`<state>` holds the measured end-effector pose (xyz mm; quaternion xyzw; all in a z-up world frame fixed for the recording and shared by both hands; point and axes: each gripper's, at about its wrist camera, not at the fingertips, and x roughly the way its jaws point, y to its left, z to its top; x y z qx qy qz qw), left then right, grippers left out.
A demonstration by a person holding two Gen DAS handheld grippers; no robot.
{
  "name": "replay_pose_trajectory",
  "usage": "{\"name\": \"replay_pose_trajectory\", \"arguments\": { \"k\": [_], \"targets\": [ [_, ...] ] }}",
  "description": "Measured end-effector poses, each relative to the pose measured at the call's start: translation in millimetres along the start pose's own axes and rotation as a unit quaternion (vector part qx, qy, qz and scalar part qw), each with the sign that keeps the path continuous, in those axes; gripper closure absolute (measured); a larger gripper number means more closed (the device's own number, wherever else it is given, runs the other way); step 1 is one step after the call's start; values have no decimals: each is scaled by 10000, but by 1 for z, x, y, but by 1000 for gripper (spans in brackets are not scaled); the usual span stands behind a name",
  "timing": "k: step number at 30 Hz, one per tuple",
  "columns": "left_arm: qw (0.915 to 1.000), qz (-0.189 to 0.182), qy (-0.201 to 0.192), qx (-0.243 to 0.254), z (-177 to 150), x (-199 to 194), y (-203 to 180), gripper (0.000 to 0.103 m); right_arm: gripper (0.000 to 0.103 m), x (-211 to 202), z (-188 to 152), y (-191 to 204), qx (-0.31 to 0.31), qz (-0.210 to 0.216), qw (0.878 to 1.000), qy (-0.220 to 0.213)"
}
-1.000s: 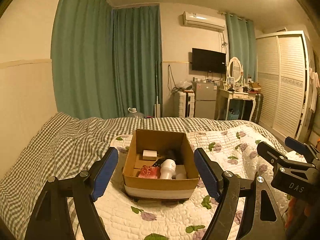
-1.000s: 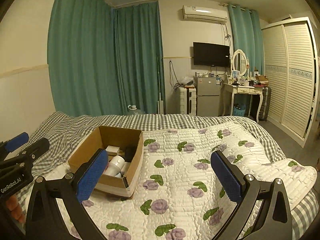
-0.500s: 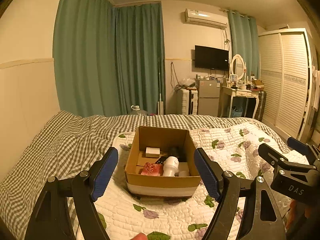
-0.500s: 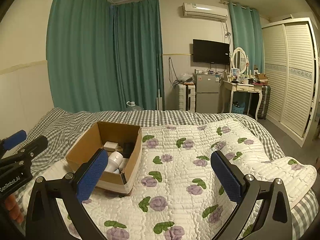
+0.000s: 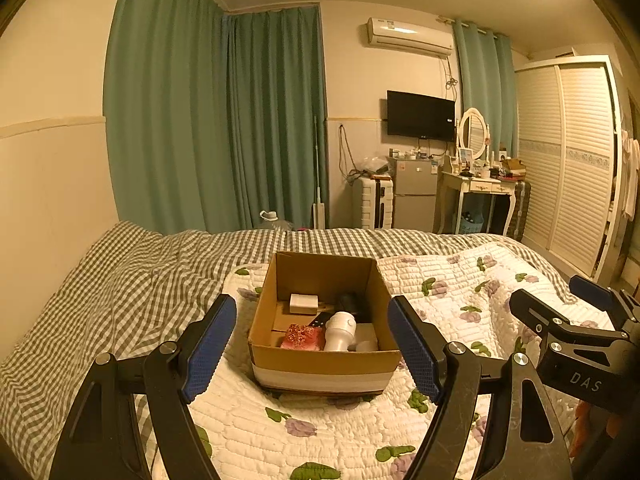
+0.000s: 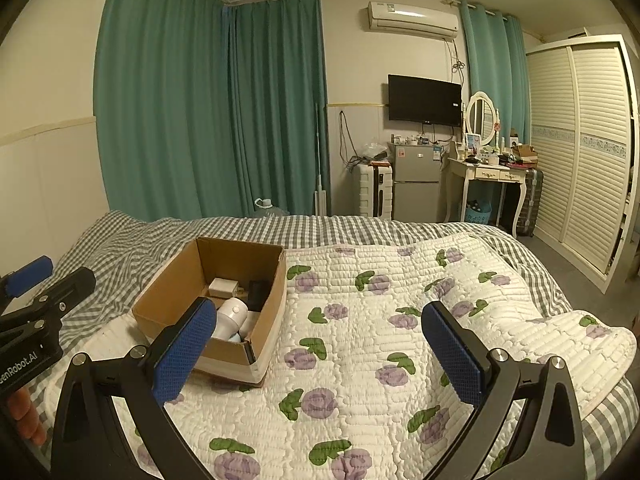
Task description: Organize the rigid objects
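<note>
- Since earlier frame: both views sit a bit lower on the scene, box and far wall show higher in frame; box contents haven't shifted.
- Left gripper (image 5: pixel 312 350): jaws wide apart, nothing between them, lined up w/ the cardboard box (image 5: pixel 324 354) but short of it.
- Right gripper (image 6: pixel 320 354): jaws also spread wide, empty, over bare quilt (image 6: pixel 400 320) to the box's right.
- Task items sit inside the box: white bottle (image 5: pixel 340 330), small white box (image 5: pixel 303 303), red patterned item (image 5: pixel 302 337), black item (image 5: pixel 352 304).
- Step, prob: reach in for one item. Come over the near wall from above, pinch the bottle across its body.
- Box walls tall, items packed close; quilt on the right gives plenty of open room.
</note>
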<state>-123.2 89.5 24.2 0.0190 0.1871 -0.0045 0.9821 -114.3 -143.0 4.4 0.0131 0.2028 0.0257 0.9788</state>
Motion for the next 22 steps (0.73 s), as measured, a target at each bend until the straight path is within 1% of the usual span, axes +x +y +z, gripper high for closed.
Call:
{"name": "replay_pose_trajectory", "arguments": {
  "k": [14, 19, 22],
  "targets": [
    [10000, -35, 19, 54, -3, 3, -3, 22, 0, 1, -4, 2, 6, 20, 10000, 47],
    [10000, -11, -77, 46, -6, 1, -3, 22, 0, 2, -5, 3, -11, 24, 10000, 57],
    [10000, -35, -38, 50, -7, 1, -2, 22, 0, 2, -4, 3, 2, 26, 10000, 68]
  ]
}}
